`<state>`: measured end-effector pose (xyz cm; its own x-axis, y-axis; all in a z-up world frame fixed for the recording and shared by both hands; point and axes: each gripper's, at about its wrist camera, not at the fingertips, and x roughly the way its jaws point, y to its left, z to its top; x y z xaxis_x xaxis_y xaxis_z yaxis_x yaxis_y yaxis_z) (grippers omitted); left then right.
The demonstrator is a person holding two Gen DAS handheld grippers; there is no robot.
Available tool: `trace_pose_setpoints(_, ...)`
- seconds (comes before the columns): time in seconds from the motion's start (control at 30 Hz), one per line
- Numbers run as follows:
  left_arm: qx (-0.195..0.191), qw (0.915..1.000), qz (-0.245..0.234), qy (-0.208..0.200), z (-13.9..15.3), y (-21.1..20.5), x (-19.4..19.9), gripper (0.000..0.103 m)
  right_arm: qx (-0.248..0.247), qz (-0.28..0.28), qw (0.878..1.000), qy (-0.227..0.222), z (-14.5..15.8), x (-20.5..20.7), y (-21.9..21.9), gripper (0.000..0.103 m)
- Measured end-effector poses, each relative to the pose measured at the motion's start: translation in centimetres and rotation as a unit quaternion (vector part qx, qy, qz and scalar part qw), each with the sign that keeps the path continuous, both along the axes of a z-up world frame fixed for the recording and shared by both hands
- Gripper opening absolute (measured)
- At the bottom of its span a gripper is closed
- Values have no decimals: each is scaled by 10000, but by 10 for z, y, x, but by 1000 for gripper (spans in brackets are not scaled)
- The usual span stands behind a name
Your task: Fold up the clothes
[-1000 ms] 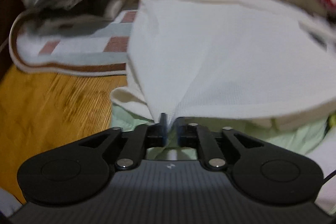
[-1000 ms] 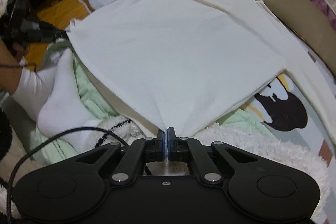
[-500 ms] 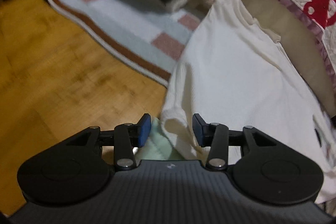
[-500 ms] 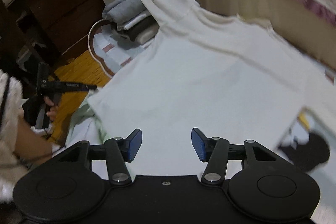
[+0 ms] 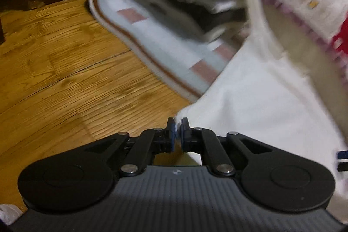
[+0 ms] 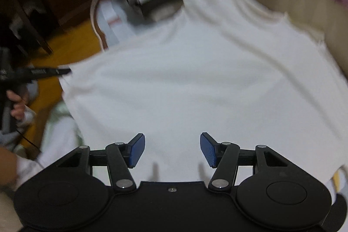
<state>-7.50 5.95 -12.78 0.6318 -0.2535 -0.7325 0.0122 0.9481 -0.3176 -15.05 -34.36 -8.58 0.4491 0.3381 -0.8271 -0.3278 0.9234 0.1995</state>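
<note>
**Shirt spread flat, one corner gripped**

Cream shirt (image 6: 195,84) lies open across the bedding, body unfolded, one sleeve trailing over the stack of folded clothes (image 5: 195,5). Left gripper (image 5: 178,132) fingers are clamped on its hem corner beside the rug (image 5: 134,36); right gripper (image 6: 171,149) fingers stand apart above the hem. Judged: this garment's folds remain.

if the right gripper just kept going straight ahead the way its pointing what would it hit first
Most likely the spread cream-white knit shirt. The right gripper is open, its blue pads over the shirt's near part, and the cloth fills the view ahead. How far above the fabric it is cannot be told.
</note>
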Motion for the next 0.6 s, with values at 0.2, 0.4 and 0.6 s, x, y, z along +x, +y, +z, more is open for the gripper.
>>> trace_pose_setpoints(0.2,127,9998,77,-141,4,7,8,5,12,152,9982,578,-45,6,13,62)
trace_pose_setpoints(0.4,679,9973,-34,281,-6,-8,9,6,137,247,9952,941,-72,12,17,65)
trace_pose_setpoints(0.6,2020,9792,-199,58,10,-24,8,10,586,179,9957,690,-47,19,-1,72)
